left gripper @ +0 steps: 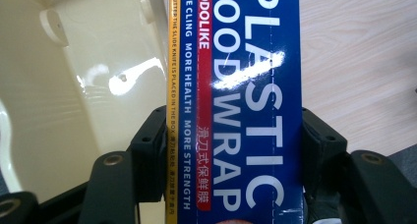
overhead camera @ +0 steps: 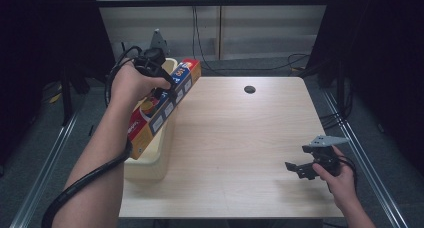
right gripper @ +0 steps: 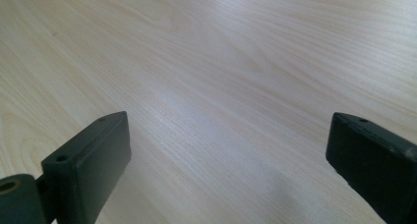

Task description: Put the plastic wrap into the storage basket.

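Observation:
A long blue, red and yellow plastic wrap box (overhead camera: 162,108) hangs tilted over a cream plastic bin (overhead camera: 150,160) at the table's left edge. My left gripper (overhead camera: 156,85) is shut on the box about its middle. In the left gripper view the box (left gripper: 236,101) fills the gap between both black jaws, with the bin's inside (left gripper: 74,111) to the left below it. My right gripper (overhead camera: 295,169) rests low over the table near the front right. Its jaws stand wide apart (right gripper: 226,150) with only bare wood between them.
The light wooden table (overhead camera: 235,138) has a small dark round hole (overhead camera: 249,89) near its far edge. Cables trail on the floor behind the table. Metal rails run along the floor on both sides.

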{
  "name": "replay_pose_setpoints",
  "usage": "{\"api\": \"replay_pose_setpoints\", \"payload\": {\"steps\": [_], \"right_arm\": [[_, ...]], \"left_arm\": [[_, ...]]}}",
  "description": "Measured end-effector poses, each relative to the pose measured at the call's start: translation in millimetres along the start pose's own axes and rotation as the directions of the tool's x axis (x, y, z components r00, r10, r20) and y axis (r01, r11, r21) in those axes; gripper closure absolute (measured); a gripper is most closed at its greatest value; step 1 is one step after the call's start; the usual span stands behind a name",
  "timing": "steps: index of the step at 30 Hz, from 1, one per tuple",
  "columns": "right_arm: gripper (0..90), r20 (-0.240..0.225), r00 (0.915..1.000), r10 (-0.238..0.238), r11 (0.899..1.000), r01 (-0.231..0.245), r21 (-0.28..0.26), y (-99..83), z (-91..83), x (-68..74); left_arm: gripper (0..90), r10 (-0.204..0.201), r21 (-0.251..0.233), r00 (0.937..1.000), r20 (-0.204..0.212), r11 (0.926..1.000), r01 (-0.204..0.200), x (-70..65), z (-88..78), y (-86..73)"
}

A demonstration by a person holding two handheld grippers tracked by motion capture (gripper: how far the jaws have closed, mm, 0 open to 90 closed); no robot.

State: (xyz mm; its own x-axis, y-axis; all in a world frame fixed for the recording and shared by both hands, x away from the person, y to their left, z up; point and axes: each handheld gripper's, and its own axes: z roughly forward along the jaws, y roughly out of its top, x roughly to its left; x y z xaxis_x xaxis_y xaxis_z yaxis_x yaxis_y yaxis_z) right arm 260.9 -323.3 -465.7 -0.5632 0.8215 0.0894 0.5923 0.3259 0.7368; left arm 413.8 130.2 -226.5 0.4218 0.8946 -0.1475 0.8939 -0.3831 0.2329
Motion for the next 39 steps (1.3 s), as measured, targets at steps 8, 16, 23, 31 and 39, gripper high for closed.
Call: {"api": "replay_pose_setpoints", "payload": {"steps": [8, 16, 23, 31, 39], "right_arm": [[3.0, -0.013, 0.9999, -0.010, 1.000, 0.010, 0.001, 3.7, 5.0, 0.5], [3.0, -0.019, 0.9997, -0.018, 1.000, 0.018, -0.002, 7.8, 9.4, 2.5], [3.0, -0.031, 0.9991, -0.029, 1.000, 0.029, 0.002, 10.2, 13.1, 4.1], [3.0, -0.030, 0.9992, -0.028, 1.000, 0.028, 0.004, 10.8, 13.9, 5.0], [3.0, -0.029, 0.9991, -0.030, 1.000, 0.030, 0.004, 10.8, 13.3, 4.5]], "left_arm": [[40.7, -0.033, -0.018, 0.9994, -0.006, 0.9993, 0.033, 6.8, -2.0, -5.4], [40.6, -0.063, -0.021, 0.9979, -0.012, 0.9978, 0.063, 15.5, -6.1, -11.0], [40.6, -0.084, -0.043, 0.9963, -0.021, 0.9957, 0.083, 27.5, -12.4, -16.2], [40.6, -0.101, -0.059, 0.9945, -0.030, 0.9934, 0.099, 34.2, -19.0, -18.5], [40.6, -0.138, -0.073, 0.9893, -0.049, 0.9883, 0.134, 41.4, -22.0, -22.3]]}}
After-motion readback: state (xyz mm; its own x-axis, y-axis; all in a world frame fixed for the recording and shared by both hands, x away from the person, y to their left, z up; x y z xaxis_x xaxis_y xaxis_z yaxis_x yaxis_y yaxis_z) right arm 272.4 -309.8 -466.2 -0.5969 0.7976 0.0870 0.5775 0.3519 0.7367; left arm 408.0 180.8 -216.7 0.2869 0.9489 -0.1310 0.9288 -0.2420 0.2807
